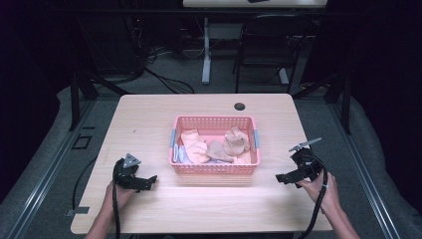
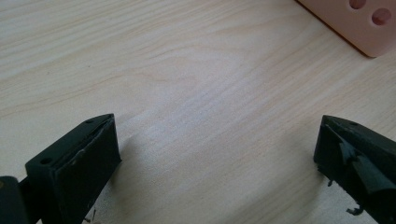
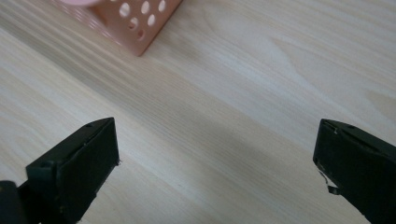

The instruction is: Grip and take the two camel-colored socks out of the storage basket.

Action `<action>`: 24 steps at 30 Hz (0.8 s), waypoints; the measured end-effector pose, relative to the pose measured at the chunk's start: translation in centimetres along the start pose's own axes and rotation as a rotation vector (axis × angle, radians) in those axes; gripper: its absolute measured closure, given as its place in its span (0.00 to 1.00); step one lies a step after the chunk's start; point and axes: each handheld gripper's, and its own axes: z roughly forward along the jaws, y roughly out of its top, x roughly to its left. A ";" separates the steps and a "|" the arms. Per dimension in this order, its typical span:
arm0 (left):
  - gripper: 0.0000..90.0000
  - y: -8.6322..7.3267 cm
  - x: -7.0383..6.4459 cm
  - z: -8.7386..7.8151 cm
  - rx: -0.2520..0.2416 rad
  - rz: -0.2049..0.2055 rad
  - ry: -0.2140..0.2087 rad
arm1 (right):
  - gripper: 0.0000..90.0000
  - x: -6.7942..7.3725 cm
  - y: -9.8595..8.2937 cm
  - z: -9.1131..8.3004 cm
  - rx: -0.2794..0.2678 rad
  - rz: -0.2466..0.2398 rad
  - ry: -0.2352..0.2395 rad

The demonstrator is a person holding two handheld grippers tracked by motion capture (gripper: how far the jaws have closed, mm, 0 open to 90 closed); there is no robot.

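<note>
A pink perforated basket [image 1: 215, 168] stands at the middle of the wooden table [image 1: 149, 114]. Inside it lie crumpled peach and tan cloths [image 1: 214, 146], with a pale bluish piece at the left end. My left gripper [image 1: 149, 182] rests low over the table, left of the basket's front corner, open with bare wood between its jaws [image 2: 217, 154]. My right gripper [image 1: 282, 178] sits to the right of the basket, also open over bare wood [image 3: 217, 154]. A corner of the basket [image 2: 369, 23] shows in the left gripper view, and another basket corner [image 3: 135, 18] in the right gripper view.
A dark round hole [image 1: 240, 106] sits near the table's far edge. Beyond the table stand a black chair [image 1: 268, 45], a white desk leg [image 1: 206, 50] and floor cables. Bare wood runs along the front of the table between my hands.
</note>
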 end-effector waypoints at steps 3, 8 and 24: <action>0.00 0.0 0.0 0.0 0.000 0.000 0.000 | 0.00 0.4 0.6 -0.5 -0.009 -0.010 -0.005; 0.00 0.0 0.0 0.0 0.004 0.010 0.000 | 0.00 0.8 1.5 -1.4 -0.008 -0.021 -0.012; 0.00 0.0 0.0 0.0 0.002 0.006 -0.003 | 0.00 1.9 6.0 -3.8 -0.049 -0.079 -0.035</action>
